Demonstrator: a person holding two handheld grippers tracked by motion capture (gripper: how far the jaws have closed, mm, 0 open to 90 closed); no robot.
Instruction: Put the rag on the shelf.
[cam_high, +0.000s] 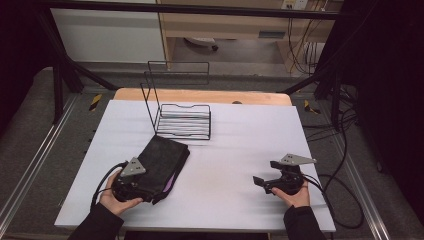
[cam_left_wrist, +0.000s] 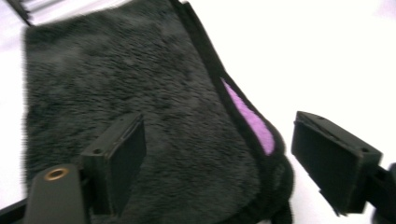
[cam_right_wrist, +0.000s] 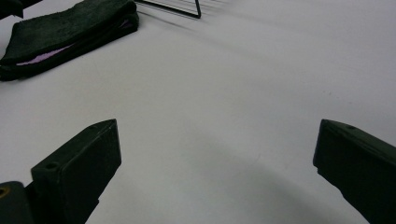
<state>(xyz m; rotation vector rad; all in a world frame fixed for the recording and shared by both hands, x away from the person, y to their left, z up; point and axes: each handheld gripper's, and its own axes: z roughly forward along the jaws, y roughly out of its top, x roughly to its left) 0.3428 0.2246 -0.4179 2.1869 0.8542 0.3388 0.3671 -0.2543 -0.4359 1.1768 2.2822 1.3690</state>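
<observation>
A folded black fluffy cloth with a strip of purple lining at its edge lies flat on the white table, left of centre. My left gripper hovers at the cloth's near end, open. In the left gripper view its jaws stand wide apart around the cloth's near right corner, the left gripper holding nothing. My right gripper is open over bare table at the right, pointing left. From the right gripper view the cloth lies far off at the upper left.
A black wire rack with a tall upright back stands just behind the cloth, towards the table's far edge. Cables trail off the table's right side. A black frame surrounds the table.
</observation>
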